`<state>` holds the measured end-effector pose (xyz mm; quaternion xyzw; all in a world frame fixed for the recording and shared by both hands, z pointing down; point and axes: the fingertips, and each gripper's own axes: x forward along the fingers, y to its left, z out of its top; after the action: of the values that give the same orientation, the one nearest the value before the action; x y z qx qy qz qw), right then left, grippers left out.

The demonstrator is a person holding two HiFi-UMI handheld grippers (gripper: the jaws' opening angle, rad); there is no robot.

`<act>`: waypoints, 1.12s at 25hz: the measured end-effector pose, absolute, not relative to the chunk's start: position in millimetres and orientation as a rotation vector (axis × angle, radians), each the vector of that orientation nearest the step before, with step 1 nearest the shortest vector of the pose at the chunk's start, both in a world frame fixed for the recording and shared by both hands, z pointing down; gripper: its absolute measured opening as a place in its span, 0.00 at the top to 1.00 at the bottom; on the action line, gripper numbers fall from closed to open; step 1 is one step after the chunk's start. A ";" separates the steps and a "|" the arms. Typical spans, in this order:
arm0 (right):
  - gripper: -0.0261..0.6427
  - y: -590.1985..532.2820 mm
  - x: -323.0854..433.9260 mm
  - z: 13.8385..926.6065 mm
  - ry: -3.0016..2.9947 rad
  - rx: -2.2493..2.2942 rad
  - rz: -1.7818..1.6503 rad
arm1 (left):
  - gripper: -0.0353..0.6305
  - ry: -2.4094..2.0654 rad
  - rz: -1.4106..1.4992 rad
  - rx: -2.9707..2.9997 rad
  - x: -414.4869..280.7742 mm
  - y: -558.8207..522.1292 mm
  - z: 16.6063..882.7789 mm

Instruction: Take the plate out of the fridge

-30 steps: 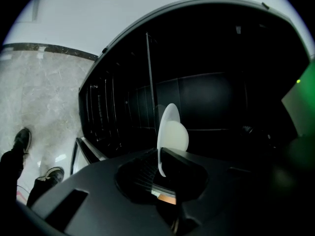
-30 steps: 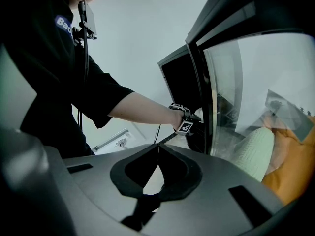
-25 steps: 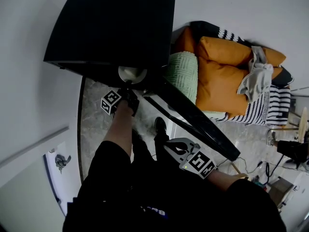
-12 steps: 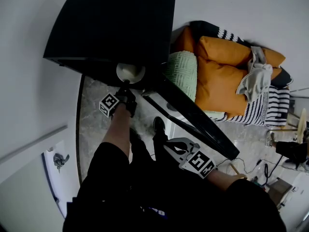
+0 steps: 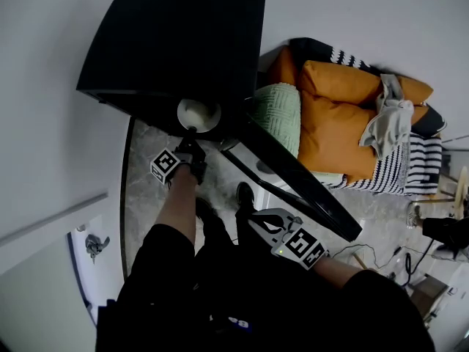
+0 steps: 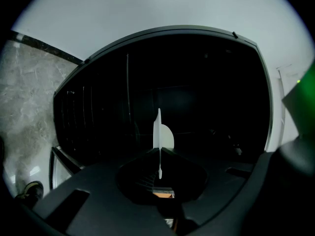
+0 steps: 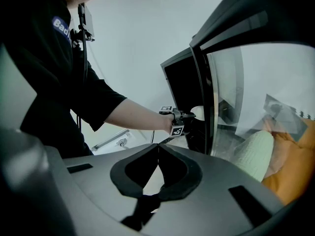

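A white plate (image 5: 198,114) sits at the mouth of the black fridge (image 5: 183,42), just below its top edge. My left gripper (image 5: 191,136) reaches out to it and is shut on the near rim. In the left gripper view the plate (image 6: 159,134) stands edge-on between the closed jaws, against the dark fridge interior (image 6: 197,97). My right gripper (image 5: 248,210) hangs low near my body, shut and empty. From the right gripper view I see the left gripper (image 7: 180,118) and the plate (image 7: 198,112) beside the open glass door (image 7: 221,92).
The open fridge door (image 5: 293,174) juts out diagonally between my two arms. Right of it is a sofa with orange cushions (image 5: 344,116) and a green cushion (image 5: 278,112). Marble floor (image 5: 143,189) lies under the left arm, with white wall to the left.
My left gripper has lifted slightly with the plate, and a little more of the plate shows at the fridge mouth. The right gripper has stayed put.
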<state>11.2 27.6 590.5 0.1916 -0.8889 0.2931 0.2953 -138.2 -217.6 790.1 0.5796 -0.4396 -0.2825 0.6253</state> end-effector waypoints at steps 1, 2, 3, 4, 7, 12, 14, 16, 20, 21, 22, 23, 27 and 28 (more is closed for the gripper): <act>0.94 27.1 10.3 588.6 -2.370 0.512 0.775 | 0.93 -1.005 -0.653 1.332 -138.9 -215.9 786.1; 0.94 26.4 8.9 586.7 -2.377 0.514 0.768 | 0.93 -1.002 -0.658 1.335 -139.8 -213.9 781.9; 0.94 25.4 7.3 584.7 -2.384 0.515 0.760 | 0.93 -0.999 -0.663 1.338 -141.0 -211.6 777.5; 0.94 24.3 5.6 582.7 -2.391 0.516 0.751 | 0.93 -0.997 -0.668 1.340 -142.3 -208.9 773.0; 0.94 21.1 2.5 576.5 -2.413 0.522 0.731 | 0.93 -0.993 -0.677 1.340 -145.6 -199.3 760.9; 0.94 20.0 -1.2 568.6 -2.442 0.530 0.709 | 0.93 -0.974 -0.705 1.345 -151.0 -181.7 739.5; 0.94 19.7 -3.1 564.8 -2.455 0.535 0.703 | 0.93 -0.978 -0.705 1.350 -154.8 -173.3 733.0; 0.94 18.6 -4.5 560.1 -2.468 0.541 0.693 | 0.93 -0.972 -0.714 1.353 -155.6 -166.3 722.5; 0.94 16.0 -10.7 552.4 -2.496 0.543 0.673 | 0.93 -0.946 -0.739 1.364 -157.6 -154.2 697.3; 0.94 15.9 -12.2 550.8 -2.503 0.542 0.671 | 0.93 -0.945 -0.738 1.368 -159.0 -150.0 691.8; 0.94 15.9 -13.4 549.2 -2.509 0.542 0.668 | 0.93 -0.944 -0.735 1.375 -160.3 -145.6 686.5; 0.94 15.7 -14.4 547.8 -2.516 0.541 0.665 | 0.93 -0.942 -0.732 1.383 -161.3 -141.5 681.2; 0.94 16.2 -19.3 542.7 -2.540 0.534 0.644 | 0.93 -0.913 -0.728 1.429 -161.9 -126.2 656.2; 0.94 17.0 -20.7 541.6 -2.544 0.529 0.636 | 0.93 -0.904 -0.726 1.438 -161.5 -121.5 649.5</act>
<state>-20.7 17.0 541.6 0.1925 -0.9253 0.2312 0.2311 -161.5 -121.5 649.5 0.6210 -0.3903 -0.3136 0.6030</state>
